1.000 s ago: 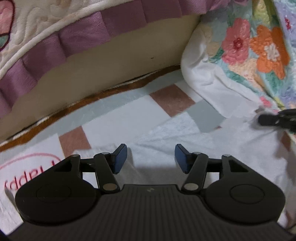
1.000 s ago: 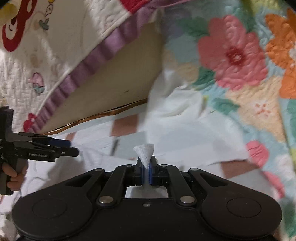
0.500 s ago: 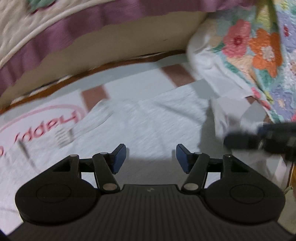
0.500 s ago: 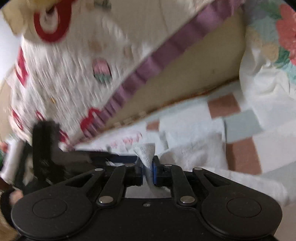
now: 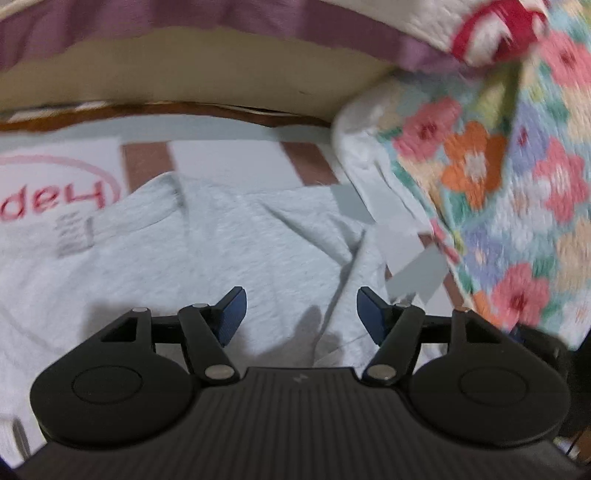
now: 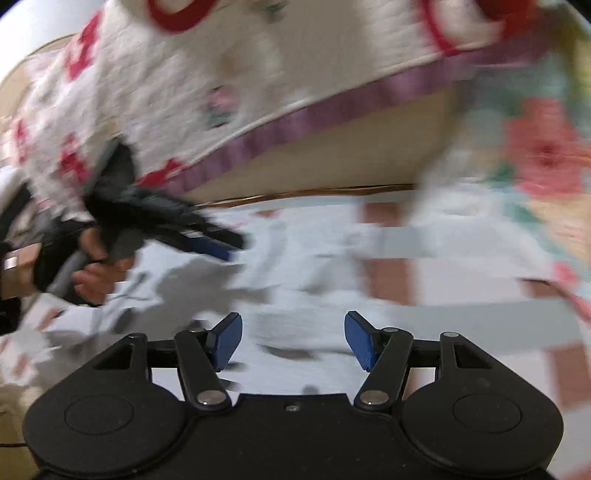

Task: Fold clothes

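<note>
Pale grey garment (image 5: 229, 243) is spread flat on a patchwork blanket (image 5: 218, 157), directly under the left gripper (image 5: 298, 314), whose jaws are parted and empty. A grey printed label (image 5: 72, 236) is seen near its collar, too blurred to be read. Mirrored pink lettering (image 5: 55, 199) is ringed on the blanket. The right gripper (image 6: 293, 341) is likewise spread wide, nothing held. A floral quilt (image 5: 517, 192) is heaped at the right. No containers are shown.

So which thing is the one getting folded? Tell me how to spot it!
Find the patchwork bed cover of pink, grey and white squares below the purple-trimmed quilt. Spread flat on it lies the pale grey knitted garment, just ahead of the open left gripper. It alone is plain, with a small printed label; everything nearby is patterned.
</note>
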`<state>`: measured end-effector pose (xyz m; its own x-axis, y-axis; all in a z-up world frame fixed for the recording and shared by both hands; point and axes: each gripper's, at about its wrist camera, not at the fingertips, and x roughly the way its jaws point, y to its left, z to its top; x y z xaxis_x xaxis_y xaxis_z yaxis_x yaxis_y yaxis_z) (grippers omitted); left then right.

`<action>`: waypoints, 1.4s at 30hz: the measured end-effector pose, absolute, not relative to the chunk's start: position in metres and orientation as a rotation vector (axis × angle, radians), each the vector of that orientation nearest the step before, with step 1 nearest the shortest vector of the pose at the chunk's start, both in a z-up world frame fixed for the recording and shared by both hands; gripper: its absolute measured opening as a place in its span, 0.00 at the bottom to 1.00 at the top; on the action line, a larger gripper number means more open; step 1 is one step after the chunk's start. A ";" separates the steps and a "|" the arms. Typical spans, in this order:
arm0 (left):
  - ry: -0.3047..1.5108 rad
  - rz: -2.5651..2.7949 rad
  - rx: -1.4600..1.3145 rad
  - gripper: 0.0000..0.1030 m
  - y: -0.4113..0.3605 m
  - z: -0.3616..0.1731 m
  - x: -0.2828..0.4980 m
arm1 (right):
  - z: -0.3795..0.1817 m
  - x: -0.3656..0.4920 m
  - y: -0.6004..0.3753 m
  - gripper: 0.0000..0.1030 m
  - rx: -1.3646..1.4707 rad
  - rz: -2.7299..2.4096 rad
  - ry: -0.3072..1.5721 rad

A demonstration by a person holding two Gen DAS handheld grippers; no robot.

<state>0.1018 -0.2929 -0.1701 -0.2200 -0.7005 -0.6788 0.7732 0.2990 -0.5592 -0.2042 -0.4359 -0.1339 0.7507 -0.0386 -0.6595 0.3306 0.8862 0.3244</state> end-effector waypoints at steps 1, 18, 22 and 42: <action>1.178 -1.375 0.111 0.65 -0.298 -0.171 0.097 | -0.136 -0.216 -0.443 0.67 0.457 -0.256 0.700; 0.963 -1.543 0.549 0.53 -0.300 -0.169 0.014 | -0.181 -0.167 -0.453 0.09 0.391 -0.189 0.671; 0.823 -1.534 0.618 0.12 -0.298 -0.148 0.010 | -0.154 -0.185 -0.434 0.09 0.189 -0.188 0.590; 0.773 -1.407 0.692 0.43 -0.279 -0.170 -0.009 | -0.179 -0.216 -0.379 0.24 -0.326 -0.102 0.721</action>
<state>-0.0087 -0.2786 -0.1696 0.0079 -0.5859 -0.8104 0.9981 0.0536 -0.0290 -0.2160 -0.3794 -0.1789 0.7484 -0.2030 -0.6314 -0.0199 0.9447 -0.3273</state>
